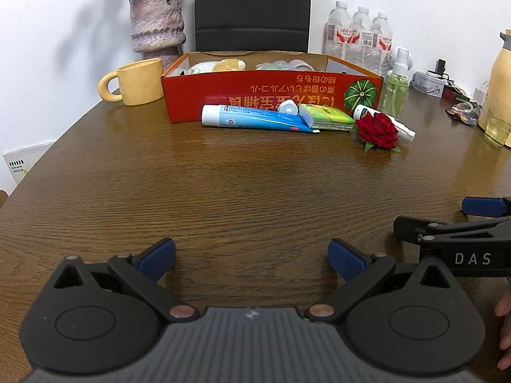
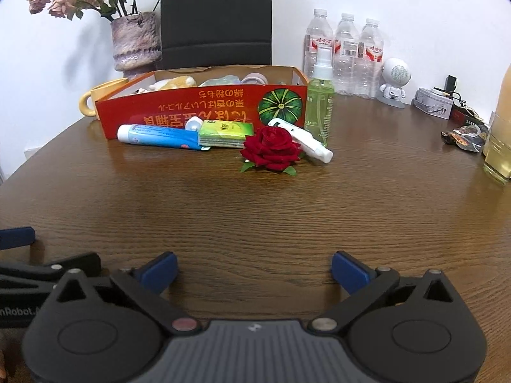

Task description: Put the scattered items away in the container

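**Blue-padded grippers wide apart over a bare stretch of wood**

Blue pads stand far apart on both tools: the left gripper point(image 1: 251, 257) and the right gripper point(image 2: 254, 269) each hang spread wide over the brown wooden table point(image 1: 223, 191), with nothing between their fingers. They sit side by side, near the table's front edge.

Well beyond them, a row of loose items lies just in front of the red cardboard box point(image 1: 255, 95). A blue and white toothpaste tube point(image 1: 255, 119) lies on its side, its white cap end pointing left. A small white cap point(image 1: 288, 107) shows behind it, against the box wall. A green tissue pack point(image 1: 325, 116) lies flat, touching the tube's crimped end. Right of that sits a red rose head point(image 2: 271, 148) with green leaves, and a white tube point(image 2: 301, 140) lies slanted behind it. A clear spray bottle point(image 2: 320, 95) of green liquid stands upright at the box's right corner.

The box is open-topped, with a green pumpkin printed on its front, and already holds several pale items.

A yellow mug point(image 1: 137, 81) stands left of the box, and water bottles point(image 2: 345, 54) line the wall.
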Tool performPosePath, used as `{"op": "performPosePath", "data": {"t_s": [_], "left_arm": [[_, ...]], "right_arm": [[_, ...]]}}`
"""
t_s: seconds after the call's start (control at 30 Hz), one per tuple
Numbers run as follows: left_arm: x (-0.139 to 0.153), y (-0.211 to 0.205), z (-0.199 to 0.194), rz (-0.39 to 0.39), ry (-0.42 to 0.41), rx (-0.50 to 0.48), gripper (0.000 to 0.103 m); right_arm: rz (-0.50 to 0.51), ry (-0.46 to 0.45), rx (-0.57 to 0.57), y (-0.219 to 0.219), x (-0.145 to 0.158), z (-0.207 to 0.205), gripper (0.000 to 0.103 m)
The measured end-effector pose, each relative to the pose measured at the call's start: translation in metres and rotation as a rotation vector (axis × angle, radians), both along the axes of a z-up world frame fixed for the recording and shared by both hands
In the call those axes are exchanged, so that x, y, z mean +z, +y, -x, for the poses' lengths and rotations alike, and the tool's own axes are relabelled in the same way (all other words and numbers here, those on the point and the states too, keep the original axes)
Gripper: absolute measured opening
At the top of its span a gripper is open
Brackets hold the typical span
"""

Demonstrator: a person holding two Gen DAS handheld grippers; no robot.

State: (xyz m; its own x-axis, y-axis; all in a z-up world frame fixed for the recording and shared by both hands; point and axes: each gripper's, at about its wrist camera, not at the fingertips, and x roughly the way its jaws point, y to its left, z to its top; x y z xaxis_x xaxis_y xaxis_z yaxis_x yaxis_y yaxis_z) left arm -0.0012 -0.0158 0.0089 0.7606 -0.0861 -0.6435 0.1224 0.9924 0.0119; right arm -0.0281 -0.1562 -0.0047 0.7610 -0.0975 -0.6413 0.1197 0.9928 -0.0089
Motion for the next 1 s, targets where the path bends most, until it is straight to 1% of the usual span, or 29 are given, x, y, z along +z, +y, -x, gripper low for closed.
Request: {"op": "performPosePath", "data": {"t_s": [1.0], "left_arm": [[-0.0003, -0.0008, -0.0005, 0.0, 0.0, 0.002, 0.103]], "right_arm": [[0.001, -0.002, 0.003, 0.0014, -0.0006, -0.0048, 0.103]]}}
